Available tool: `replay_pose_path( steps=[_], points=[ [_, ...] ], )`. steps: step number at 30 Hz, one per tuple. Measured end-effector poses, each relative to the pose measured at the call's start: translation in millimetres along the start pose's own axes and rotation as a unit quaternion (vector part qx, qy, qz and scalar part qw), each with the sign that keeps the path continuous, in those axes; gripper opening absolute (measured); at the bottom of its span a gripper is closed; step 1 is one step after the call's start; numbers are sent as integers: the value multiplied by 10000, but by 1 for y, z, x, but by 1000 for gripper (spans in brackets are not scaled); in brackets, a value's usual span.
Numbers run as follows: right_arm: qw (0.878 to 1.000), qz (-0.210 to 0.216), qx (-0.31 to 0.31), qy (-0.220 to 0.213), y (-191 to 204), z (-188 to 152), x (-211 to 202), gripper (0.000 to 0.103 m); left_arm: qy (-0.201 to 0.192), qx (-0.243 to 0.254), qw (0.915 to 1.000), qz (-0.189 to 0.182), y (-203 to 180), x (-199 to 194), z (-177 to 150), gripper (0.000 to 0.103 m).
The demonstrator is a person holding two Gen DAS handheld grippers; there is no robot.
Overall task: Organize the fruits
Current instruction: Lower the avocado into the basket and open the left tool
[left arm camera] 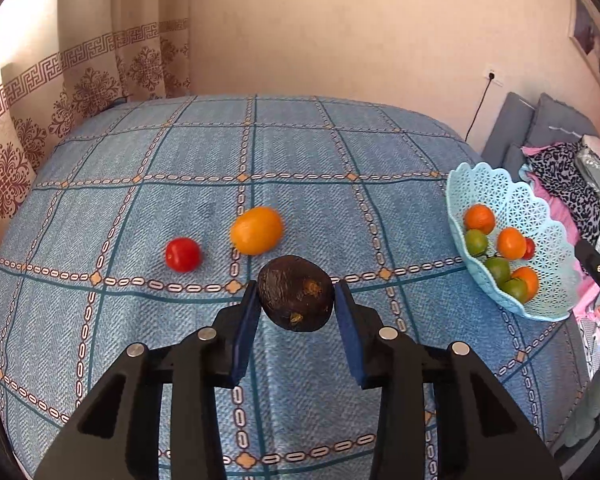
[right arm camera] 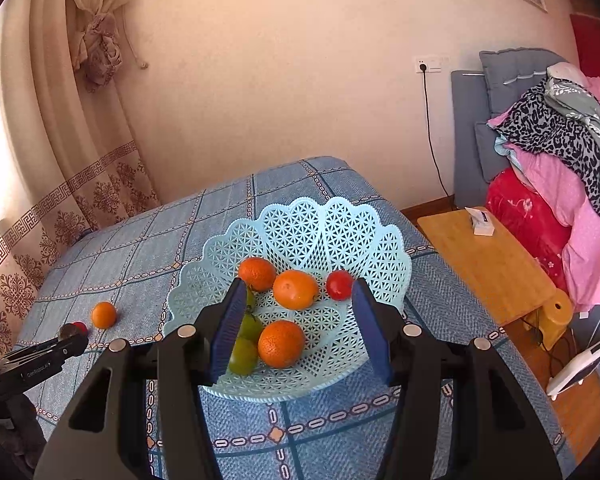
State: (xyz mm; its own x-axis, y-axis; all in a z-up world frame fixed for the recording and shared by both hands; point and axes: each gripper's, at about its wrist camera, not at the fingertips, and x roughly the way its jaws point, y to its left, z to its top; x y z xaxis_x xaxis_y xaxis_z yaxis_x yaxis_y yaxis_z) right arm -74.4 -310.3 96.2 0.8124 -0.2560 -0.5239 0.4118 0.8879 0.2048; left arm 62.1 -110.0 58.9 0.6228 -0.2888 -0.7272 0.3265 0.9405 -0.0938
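Observation:
My left gripper (left arm camera: 296,289) is shut on a dark brown, wrinkled fruit (left arm camera: 296,294), which hangs a little above the blue checked tablecloth (left arm camera: 180,152). Just beyond it on the cloth lie an orange (left arm camera: 257,230) and a red tomato (left arm camera: 183,255). At the right stands a light blue lattice basket (left arm camera: 500,196) holding oranges, green fruits and a tomato. In the right wrist view my right gripper (right arm camera: 299,285) hovers open over the near side of the basket (right arm camera: 320,220), nothing between its pads. The left gripper (right arm camera: 48,350) shows at the far left there, near the loose orange (right arm camera: 103,314).
A low wooden side table (right arm camera: 492,268) with a small white box (right arm camera: 480,222) stands right of the table. Behind it are grey cushions and piled clothes (right arm camera: 552,136). A patterned curtain (left arm camera: 80,92) hangs at the back left. A cable (right arm camera: 430,120) runs down the wall.

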Motion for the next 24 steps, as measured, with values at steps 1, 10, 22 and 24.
replay_pose_path(
  steps=[1, 10, 22, 24],
  points=[
    [10000, -2, 7, -7, -1, 1, 0, 56, -33, 76, 9999, -68, -8, -1, 3, 38],
    [9997, -95, 185, -88, -18, 10, -5, 56, -82, 664, 9956, -653, -82, 0, 17, 38],
    [9990, -276, 325, -164, -35, 15, -10, 56, -7, 1302, 9836, -1245, -158, 17, 26, 38],
    [9988, -285, 365, -166, -38, 16, -10, 56, 21, 1351, 9822, -1307, -165, 21, 26, 38]
  ],
)
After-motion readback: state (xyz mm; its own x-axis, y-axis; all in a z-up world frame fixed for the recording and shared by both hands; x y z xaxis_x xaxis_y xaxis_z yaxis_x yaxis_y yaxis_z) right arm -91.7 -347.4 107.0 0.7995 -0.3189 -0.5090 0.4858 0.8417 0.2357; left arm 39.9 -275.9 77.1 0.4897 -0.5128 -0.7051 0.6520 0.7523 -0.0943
